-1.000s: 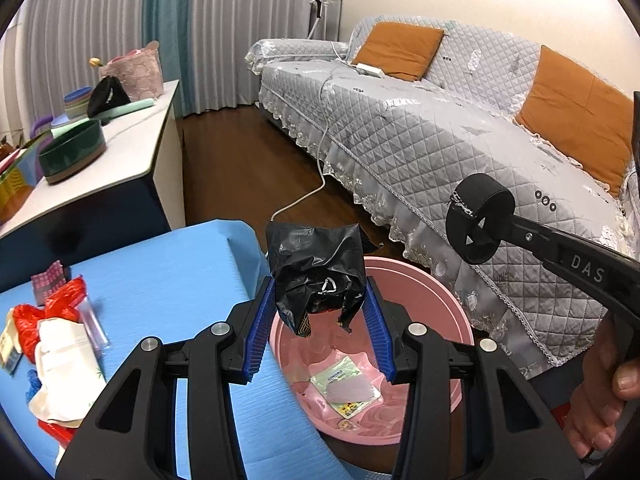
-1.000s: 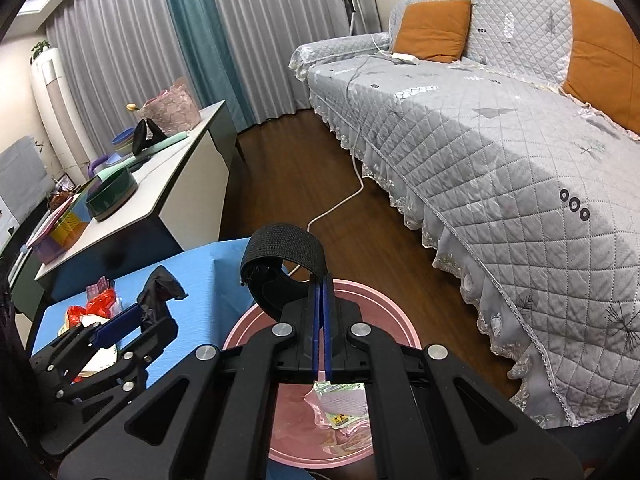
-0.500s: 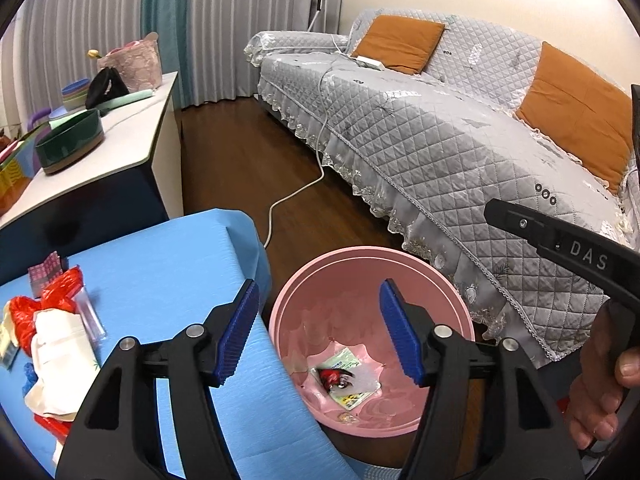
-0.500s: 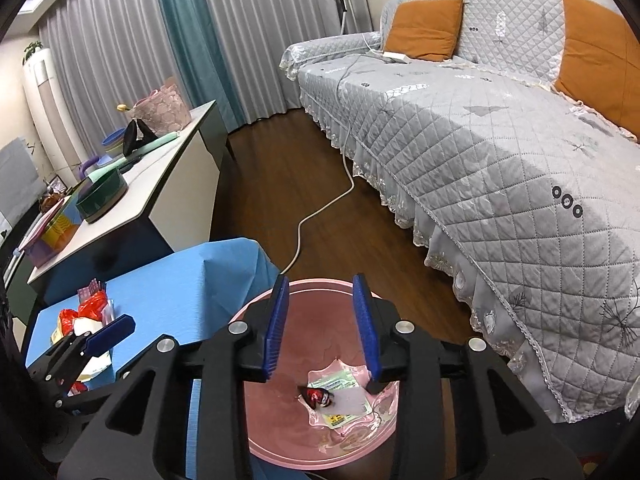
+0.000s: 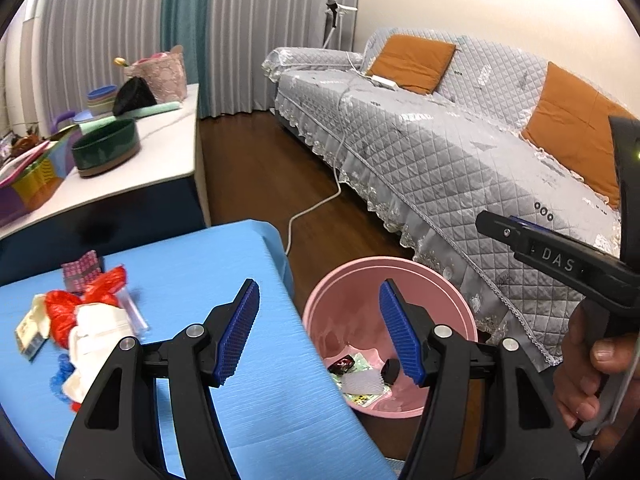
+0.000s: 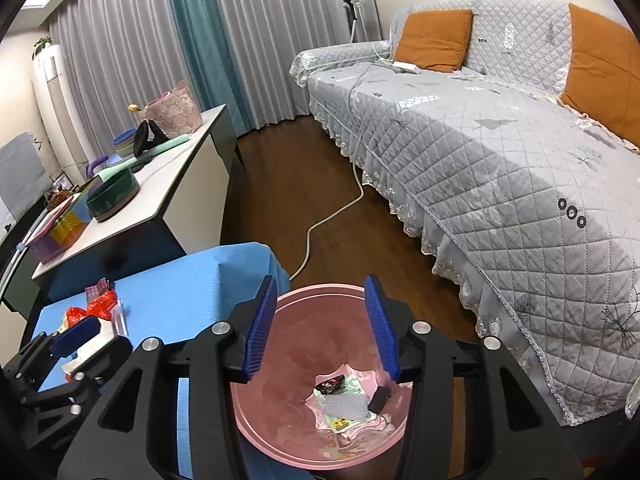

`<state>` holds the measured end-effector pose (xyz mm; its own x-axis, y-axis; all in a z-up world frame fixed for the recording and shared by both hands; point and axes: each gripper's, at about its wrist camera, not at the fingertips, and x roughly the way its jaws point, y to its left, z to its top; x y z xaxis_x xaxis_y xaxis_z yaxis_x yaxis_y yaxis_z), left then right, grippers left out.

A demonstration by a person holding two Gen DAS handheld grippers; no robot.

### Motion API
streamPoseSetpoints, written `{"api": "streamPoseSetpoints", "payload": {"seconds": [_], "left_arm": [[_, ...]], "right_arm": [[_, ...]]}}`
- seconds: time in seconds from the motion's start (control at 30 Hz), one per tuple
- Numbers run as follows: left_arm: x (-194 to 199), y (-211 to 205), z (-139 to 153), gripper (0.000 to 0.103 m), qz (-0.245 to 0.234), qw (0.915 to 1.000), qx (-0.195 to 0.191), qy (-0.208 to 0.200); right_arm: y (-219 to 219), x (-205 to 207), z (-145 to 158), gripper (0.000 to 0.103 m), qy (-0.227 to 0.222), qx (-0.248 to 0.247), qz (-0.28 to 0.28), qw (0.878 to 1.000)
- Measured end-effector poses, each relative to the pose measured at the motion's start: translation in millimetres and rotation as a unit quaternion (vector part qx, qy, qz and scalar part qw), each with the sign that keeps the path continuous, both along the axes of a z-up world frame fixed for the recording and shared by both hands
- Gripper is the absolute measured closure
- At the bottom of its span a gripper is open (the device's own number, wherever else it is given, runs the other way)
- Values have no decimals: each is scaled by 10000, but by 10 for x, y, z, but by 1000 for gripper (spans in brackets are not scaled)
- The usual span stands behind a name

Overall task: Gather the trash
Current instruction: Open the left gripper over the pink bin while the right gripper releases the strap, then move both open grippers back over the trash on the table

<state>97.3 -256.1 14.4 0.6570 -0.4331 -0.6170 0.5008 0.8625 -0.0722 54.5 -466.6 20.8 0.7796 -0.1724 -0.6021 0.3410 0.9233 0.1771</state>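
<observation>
1. Trash (image 5: 86, 334) left to collect lies heaped on the blue table (image 5: 192, 280), up and to the left of the left gripper (image 5: 318, 334), whose jaws stand spread and empty.
2. The right gripper (image 6: 322, 330) hangs over the pink bin (image 6: 256, 420), jaws opening with nothing between them; wrappers (image 6: 344, 402) lie at the bin's bottom.
3. The left gripper looks nearer the heap, so it likely reaches next, swinging away from the bin.
</observation>
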Motion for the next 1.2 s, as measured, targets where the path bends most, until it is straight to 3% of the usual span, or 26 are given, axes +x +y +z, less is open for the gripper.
{"api": "streamPoseSetpoints", "payload": {"seconds": [0.57, 1.0, 1.2], "left_arm": [[-102, 808, 370, 43, 699, 9973, -22, -243], [-144, 1664, 467, 43, 1332, 9903, -114, -385], [-87, 2173, 460, 43, 1732, 9840, -90, -400]], "right_arm": [[638, 35, 88, 57, -103, -165, 525, 9984], [1413, 197, 48, 58, -126, 37, 1385, 9903], [1713, 311, -9, 59, -17, 356, 1750, 9839]]}}
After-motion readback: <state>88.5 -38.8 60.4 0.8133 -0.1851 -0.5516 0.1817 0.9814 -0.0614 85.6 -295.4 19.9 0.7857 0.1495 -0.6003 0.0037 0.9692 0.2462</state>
